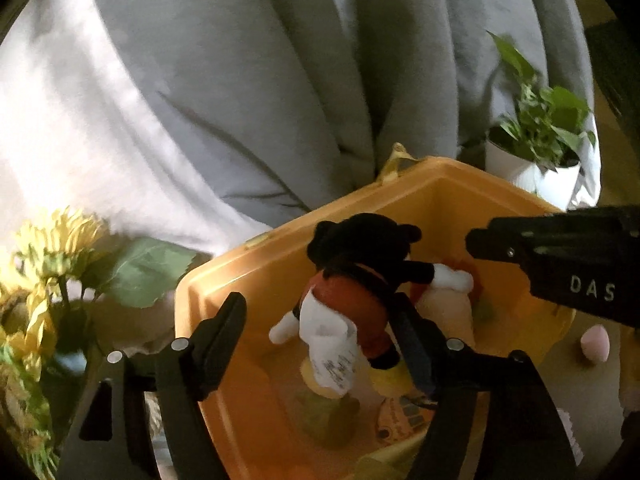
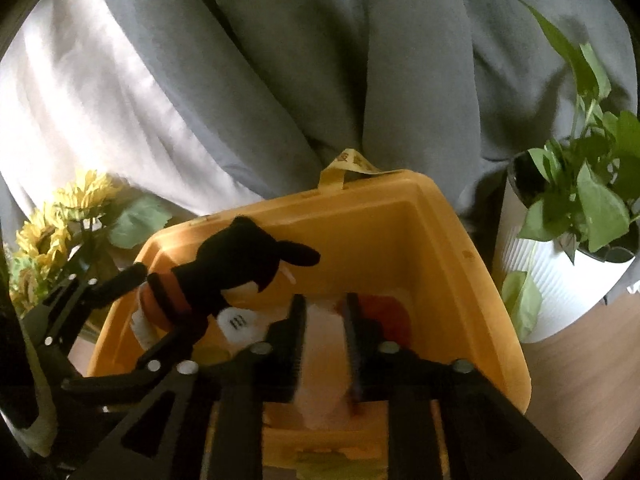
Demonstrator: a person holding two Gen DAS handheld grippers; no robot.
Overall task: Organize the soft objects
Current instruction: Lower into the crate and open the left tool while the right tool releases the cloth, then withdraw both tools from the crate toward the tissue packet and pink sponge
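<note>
A black mouse plush with red shorts and a white tag (image 1: 360,292) hangs between the fingers of my left gripper (image 1: 320,320), over the orange bin (image 1: 256,264). The jaws stand wide and only the right finger touches the plush. In the right wrist view the plush (image 2: 240,268) sits in the left gripper (image 2: 160,300) above the bin (image 2: 452,236). My right gripper (image 2: 326,320) is shut on a cream and orange soft toy (image 2: 324,344), held low inside the bin. The right gripper body (image 1: 568,260) reaches in from the right.
Grey curtains (image 1: 248,80) hang behind the bin. Yellow artificial flowers (image 1: 52,256) stand at the left. A potted green plant in a white pot (image 2: 568,264) stands at the right. A pink soft ball (image 1: 596,344) lies on the floor right of the bin.
</note>
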